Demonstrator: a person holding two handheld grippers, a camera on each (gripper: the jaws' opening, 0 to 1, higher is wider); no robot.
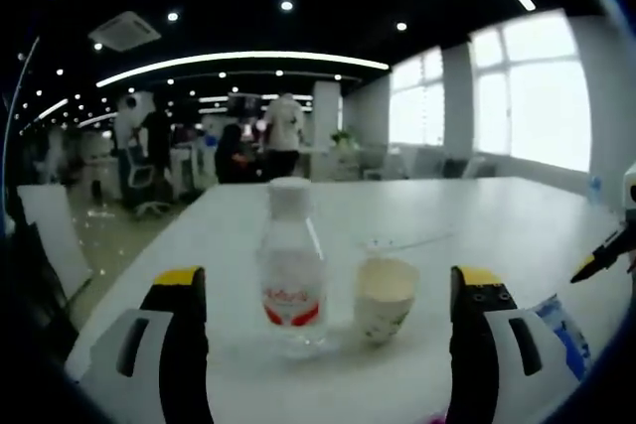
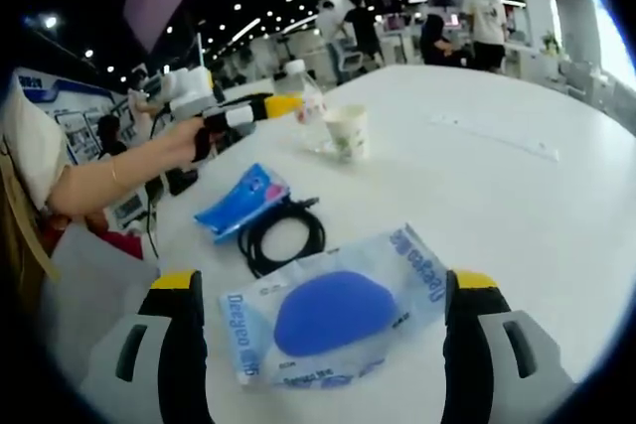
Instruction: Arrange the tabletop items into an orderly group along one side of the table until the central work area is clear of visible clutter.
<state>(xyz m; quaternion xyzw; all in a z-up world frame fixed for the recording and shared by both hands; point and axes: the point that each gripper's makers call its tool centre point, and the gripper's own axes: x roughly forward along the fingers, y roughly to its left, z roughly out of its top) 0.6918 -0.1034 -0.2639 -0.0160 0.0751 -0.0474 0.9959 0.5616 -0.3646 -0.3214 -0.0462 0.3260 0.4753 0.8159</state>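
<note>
The left gripper (image 1: 323, 330) has its jaws wide open, with nothing held. Between them stand the water bottle (image 1: 291, 265) and, just beside it, the paper cup (image 1: 385, 300). The right gripper (image 2: 323, 330) is open too, around the blue bag (image 2: 333, 317); the black cable (image 2: 283, 235) and blue pack (image 2: 241, 201) lie near the bag. I think the bottle gets grabbed next. The white table (image 2: 517, 196) sits in a big, bright office.

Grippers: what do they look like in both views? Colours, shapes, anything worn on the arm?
Left gripper and right gripper match: two chunky white jaws with black inner faces, yellow tips and dark slots in the side. In the right gripper view the left gripper appears white and black with a yellow tip, held by a hand in a black fingerless glove; the forearm is unsleeved.
</note>
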